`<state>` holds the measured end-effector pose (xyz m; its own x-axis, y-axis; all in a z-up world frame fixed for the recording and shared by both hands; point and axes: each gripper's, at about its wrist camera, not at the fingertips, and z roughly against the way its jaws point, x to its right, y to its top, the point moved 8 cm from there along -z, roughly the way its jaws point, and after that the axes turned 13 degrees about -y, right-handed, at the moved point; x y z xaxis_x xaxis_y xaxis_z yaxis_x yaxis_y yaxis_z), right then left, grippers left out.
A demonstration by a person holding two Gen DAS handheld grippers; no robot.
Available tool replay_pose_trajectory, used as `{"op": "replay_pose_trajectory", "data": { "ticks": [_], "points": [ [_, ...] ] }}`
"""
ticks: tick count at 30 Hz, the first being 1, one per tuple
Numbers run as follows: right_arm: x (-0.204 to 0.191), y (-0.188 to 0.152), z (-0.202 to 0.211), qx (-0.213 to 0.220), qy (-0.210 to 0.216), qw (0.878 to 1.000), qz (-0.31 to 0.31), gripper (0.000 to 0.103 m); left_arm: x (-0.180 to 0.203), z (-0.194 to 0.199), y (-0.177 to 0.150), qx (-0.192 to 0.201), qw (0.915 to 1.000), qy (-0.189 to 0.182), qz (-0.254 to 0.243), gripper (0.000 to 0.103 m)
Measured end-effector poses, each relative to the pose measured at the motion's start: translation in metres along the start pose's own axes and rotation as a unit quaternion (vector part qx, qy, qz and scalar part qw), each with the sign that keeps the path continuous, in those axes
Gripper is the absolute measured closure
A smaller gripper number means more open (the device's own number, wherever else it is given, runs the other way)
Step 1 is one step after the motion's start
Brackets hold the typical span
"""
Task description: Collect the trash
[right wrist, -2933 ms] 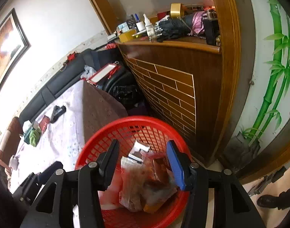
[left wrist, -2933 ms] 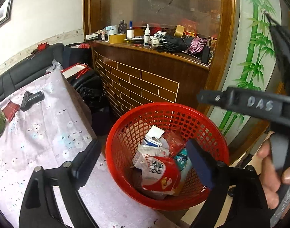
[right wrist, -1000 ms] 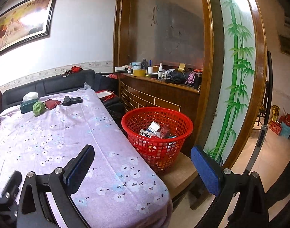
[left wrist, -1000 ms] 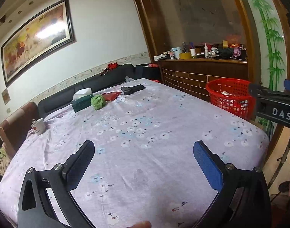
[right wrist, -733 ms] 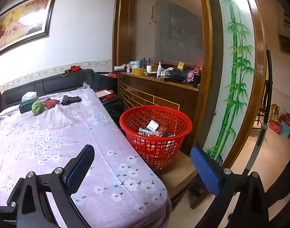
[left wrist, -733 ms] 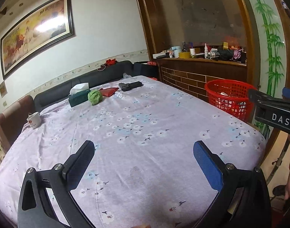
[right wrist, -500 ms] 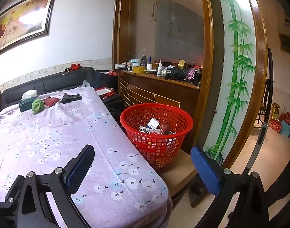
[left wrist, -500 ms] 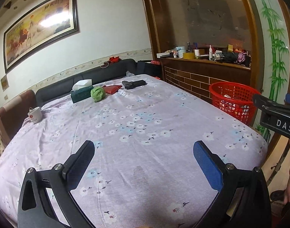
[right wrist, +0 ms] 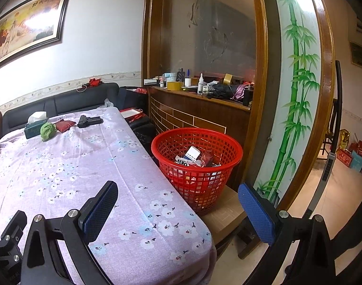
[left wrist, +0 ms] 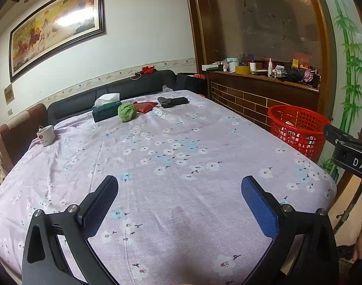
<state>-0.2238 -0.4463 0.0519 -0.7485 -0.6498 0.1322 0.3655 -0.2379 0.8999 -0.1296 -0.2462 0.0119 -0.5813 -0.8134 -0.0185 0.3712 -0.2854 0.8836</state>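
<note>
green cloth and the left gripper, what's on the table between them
Nothing: only bare flowered tablecloth lies between the green cloth and the open left gripper, shown in the left wrist view.

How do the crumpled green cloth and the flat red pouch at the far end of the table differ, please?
The crumpled green cloth is bunched into a rounded lump, while the flat red pouch lies low and spread out. The cloth is bright green; the pouch is dark red. The cloth sits next to the dark green tissue box, and the pouch lies on its other side, towards the black object. Both rest on the floral tablecloth, side by side.
</note>
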Motion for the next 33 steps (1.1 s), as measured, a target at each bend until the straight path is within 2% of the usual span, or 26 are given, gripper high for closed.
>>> {"op": "replay_pose_trajectory", "data": {
  "ticks": [33],
  "points": [
    [-0.0059, -0.0053, -0.0071, -0.016, 0.009, 1.000, 0.003, 0.001, -0.0044, -0.0016, -0.0031, -0.002, 1.0000, 0.005, 0.002, 0.000]
  ]
}}
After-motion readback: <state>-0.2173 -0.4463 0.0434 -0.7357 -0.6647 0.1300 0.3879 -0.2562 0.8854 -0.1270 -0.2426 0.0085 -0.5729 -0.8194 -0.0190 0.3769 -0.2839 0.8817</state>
